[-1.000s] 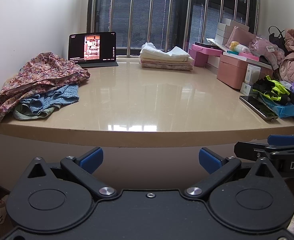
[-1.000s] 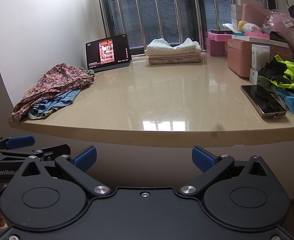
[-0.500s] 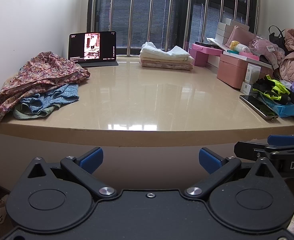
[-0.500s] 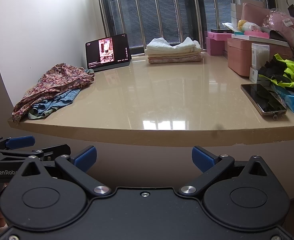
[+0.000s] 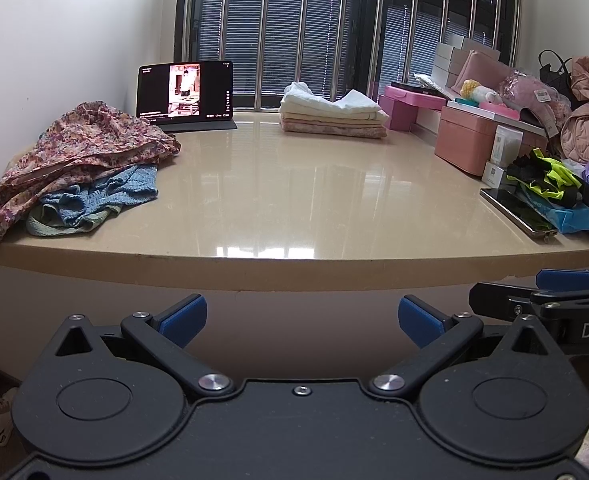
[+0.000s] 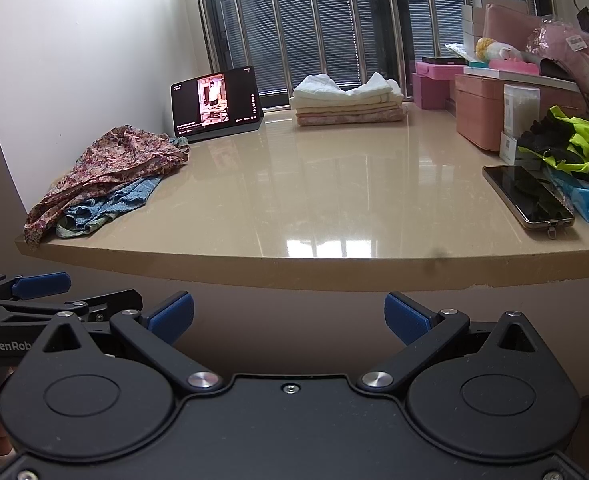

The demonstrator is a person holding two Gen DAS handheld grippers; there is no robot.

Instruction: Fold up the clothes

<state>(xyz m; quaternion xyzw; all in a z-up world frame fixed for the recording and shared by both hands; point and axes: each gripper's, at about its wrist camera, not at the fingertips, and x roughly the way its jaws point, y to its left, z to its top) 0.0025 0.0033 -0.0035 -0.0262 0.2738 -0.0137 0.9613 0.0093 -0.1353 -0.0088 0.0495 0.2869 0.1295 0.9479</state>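
Observation:
A crumpled floral garment [image 5: 90,140] [image 6: 114,164] lies on a blue knit garment [image 5: 106,196] [image 6: 114,204] at the left end of the beige counter [image 5: 294,200] [image 6: 314,200]. A stack of folded clothes [image 5: 330,114] [image 6: 348,100] sits at the back by the window. My left gripper [image 5: 302,318] is open and empty, held below the counter's front edge. My right gripper [image 6: 288,316] is also open and empty, below the front edge. Each shows at the side of the other's view.
A tablet [image 5: 185,94] [image 6: 216,102] plays video at the back left. Pink boxes [image 5: 470,140] [image 6: 490,108], a phone [image 5: 518,210] [image 6: 528,196] and black-and-yellow fabric [image 5: 546,176] [image 6: 570,146] crowd the right side. A wall borders the left.
Only the picture on the tablet screen has changed. Both grippers and the clothes are where they were.

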